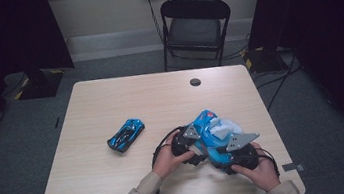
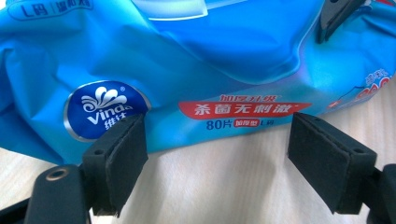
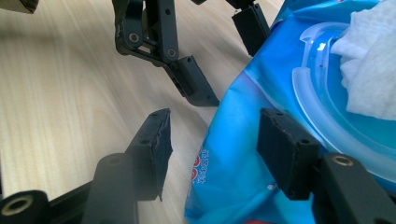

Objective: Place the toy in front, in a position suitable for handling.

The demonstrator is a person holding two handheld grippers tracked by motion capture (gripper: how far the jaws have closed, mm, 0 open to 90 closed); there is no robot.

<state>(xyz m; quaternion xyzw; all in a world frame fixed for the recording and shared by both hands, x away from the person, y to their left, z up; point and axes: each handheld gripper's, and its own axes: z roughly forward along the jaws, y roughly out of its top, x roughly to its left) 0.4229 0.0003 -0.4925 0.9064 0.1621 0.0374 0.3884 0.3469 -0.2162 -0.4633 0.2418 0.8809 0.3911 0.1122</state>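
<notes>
Hands come in from the bottom of the high view, each holding a gripper against a blue wet-wipe pack (image 1: 214, 134) at the near right of a pale wood desk (image 1: 121, 184). The left gripper (image 1: 186, 145) meets the pack's left side, the right gripper (image 1: 235, 151) its near end.

From the left gripper view, its jaws stand spread in front of the pack's printed face (image 2: 196, 70), perhaps just touching it. From the right gripper view, its jaws are also spread, one over bare desk, one over the pack's edge; a clear flip lid (image 3: 327, 107) stands open with a white wipe (image 3: 369, 70) bunched in it.

Farther left on the desk lies a blue toy car (image 1: 126, 135). Beyond stands a black folding chair (image 1: 193, 26) on grey carpet.
</notes>
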